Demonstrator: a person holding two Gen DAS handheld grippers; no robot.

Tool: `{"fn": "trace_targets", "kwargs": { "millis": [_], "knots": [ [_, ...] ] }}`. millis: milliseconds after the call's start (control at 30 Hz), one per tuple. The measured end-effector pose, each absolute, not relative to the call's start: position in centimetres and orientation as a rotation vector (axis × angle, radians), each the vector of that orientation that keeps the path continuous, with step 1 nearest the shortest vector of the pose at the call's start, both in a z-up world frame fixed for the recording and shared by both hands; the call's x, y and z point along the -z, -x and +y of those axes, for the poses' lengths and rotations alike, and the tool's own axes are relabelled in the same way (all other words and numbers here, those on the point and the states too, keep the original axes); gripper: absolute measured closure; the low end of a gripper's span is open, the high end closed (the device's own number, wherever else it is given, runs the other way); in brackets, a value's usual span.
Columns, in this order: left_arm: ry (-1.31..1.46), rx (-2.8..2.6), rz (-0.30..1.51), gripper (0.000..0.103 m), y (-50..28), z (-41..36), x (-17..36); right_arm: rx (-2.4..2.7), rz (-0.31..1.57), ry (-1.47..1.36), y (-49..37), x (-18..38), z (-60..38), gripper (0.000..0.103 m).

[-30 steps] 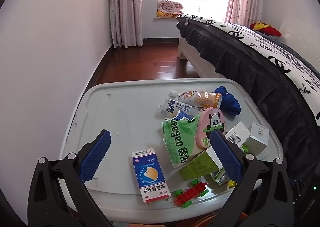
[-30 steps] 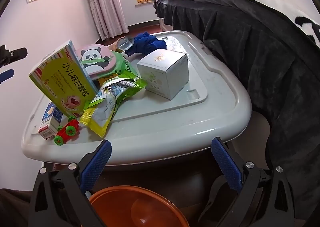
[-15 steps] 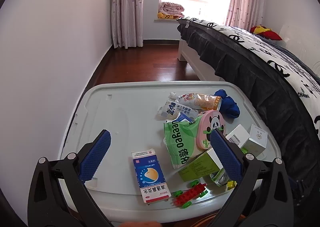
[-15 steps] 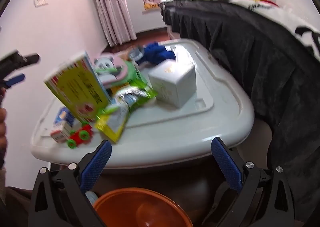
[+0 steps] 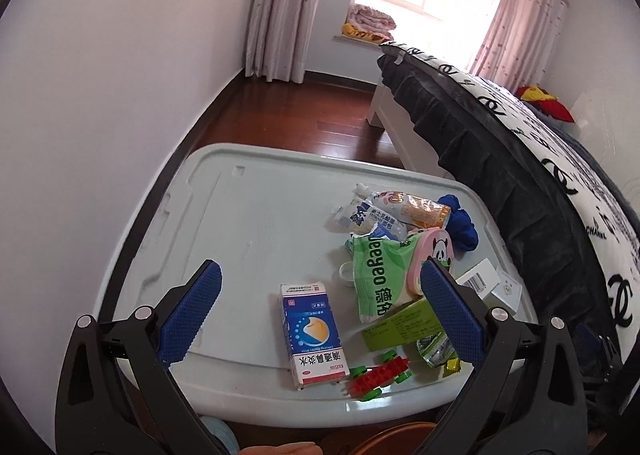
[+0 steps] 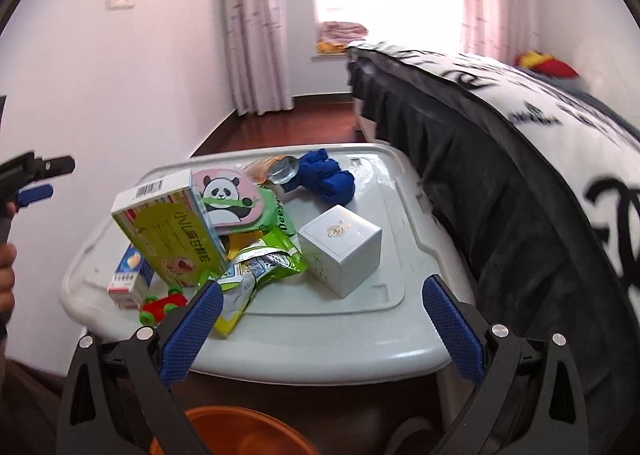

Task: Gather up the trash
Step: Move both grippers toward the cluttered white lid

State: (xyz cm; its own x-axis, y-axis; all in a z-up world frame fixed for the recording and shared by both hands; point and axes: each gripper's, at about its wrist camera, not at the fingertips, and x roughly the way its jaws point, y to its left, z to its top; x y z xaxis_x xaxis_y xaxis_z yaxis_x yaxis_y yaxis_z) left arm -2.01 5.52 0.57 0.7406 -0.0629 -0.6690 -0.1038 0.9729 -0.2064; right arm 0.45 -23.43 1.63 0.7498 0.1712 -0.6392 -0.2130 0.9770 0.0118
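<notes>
A pile of trash lies on a grey plastic lid (image 5: pixel 248 227) used as a table. In it are a blue and white carton (image 5: pixel 312 329), a green Deeyeo pack (image 5: pixel 378 281), a green medicine box (image 6: pixel 172 235), snack wrappers (image 6: pixel 264 267), drink pouches (image 5: pixel 384 211) and a white cube box (image 6: pixel 340 247). My left gripper (image 5: pixel 320 319) is open and empty above the lid's near edge, over the blue carton. My right gripper (image 6: pixel 320 331) is open and empty at the lid's front edge. An orange bin (image 6: pixel 240 433) sits below it.
A pink panda case (image 6: pixel 228 203), a blue cloth (image 6: pixel 328 179) and a red and green toy car (image 5: pixel 378 373) lie among the trash. A bed with a black skirt (image 6: pixel 500 223) stands close on the right. A white wall (image 5: pixel 100 115) is on the left.
My right gripper has risen and tilted up, so the lid top shows more fully. My left gripper has lifted slightly and turned a little left. Both stay open.
</notes>
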Motion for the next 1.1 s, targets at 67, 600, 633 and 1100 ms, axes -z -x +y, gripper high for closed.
{"fn": "trace_targets", "kwargs": {
  "millis": [67, 600, 633, 1100],
  "knots": [
    [0.242, -0.046, 0.76, 0.006, 1.5, 5.7, -0.1, -0.248, 0.719, 0.084, -1.6, -1.9, -23.6, 0.004],
    [0.224, -0.065, 0.798, 0.006, -0.1, 4.9, 1.4, -0.483, 0.921, 0.355, -11.6, 0.8, -23.1, 0.004],
    [0.229, -0.063, 0.798, 0.006, -0.2, 5.0, 1.4, -0.485, 0.927, 0.341, -12.1, 1.1, -23.3, 0.004],
    [0.255, -0.064, 0.82, 0.006, -1.0, 5.2, 2.0, -0.538, 0.978, 0.355, -15.8, 3.9, -22.9, 0.004]
  ]
}}
